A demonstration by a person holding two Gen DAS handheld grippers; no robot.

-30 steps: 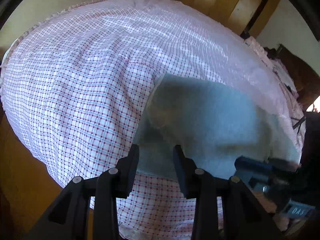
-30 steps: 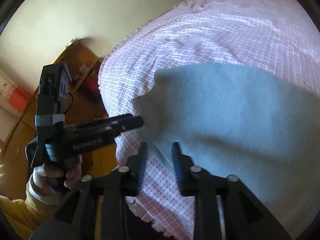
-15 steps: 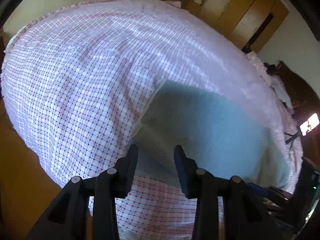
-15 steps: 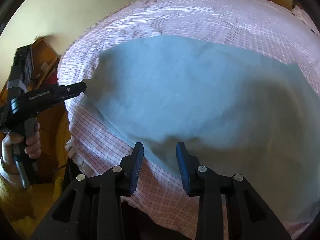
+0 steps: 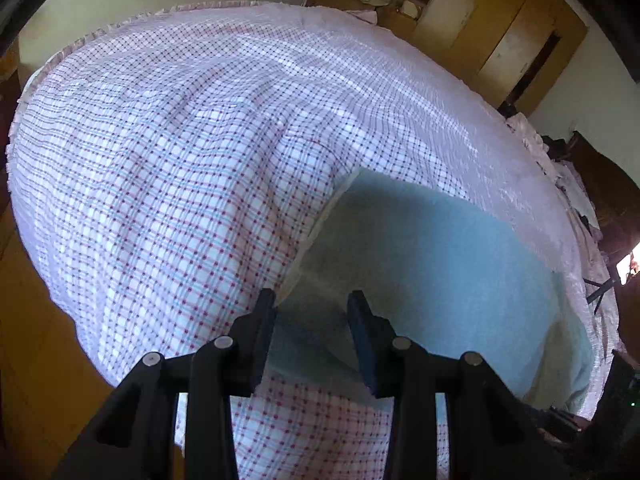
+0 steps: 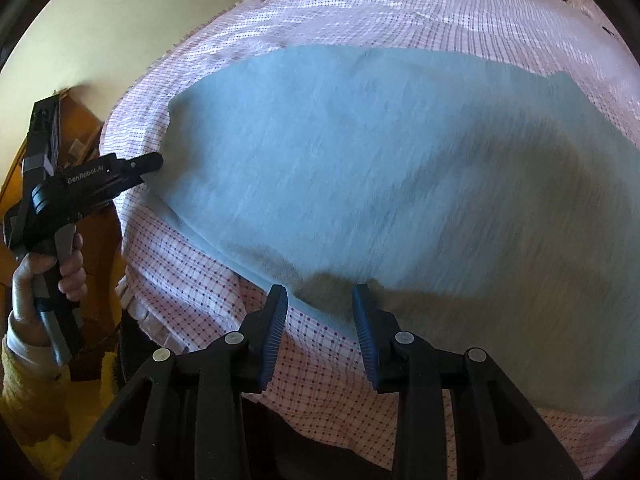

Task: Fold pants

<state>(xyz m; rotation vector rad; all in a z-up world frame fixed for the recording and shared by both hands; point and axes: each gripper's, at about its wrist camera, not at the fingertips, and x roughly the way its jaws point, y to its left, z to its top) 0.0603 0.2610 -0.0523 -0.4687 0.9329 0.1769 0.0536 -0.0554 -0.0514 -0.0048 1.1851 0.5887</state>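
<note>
My left gripper point(image 5: 312, 312) has its jaws spread apart, hovering right at the near left corner of the pants point(image 5: 432, 276), nothing pinched as far as I can see. My right gripper point(image 6: 320, 306) looks the same: jaws apart, fingertips sitting just over the near hem of the pants point(image 6: 380, 152), not clamped on the cloth.

Biggest thing here is the bed point(image 5: 168, 168), covered in a white sheet with a red and blue check pattern and a frilly edge. It fills nearly everything in both wrist views. From the left camera the pants lie on it around 4 o'clock, a flat pale blue slab that's smooth, with one edge running up toward 1 o'clock. From the right camera they spread from the middle out to 3 o'clock, a bit blurry on that side.

Wooden wardrobe doors point(image 5: 500, 28) sit at about 1 o'clock in the left view, past the far edge of the bed.

In the right view, my left hand point(image 6: 44, 272) is at 9 o'clock, yellow sleeve point(image 6: 36, 400) below it, gripping the black handle, with that gripper's tip just touching the pants' left corner.
</note>
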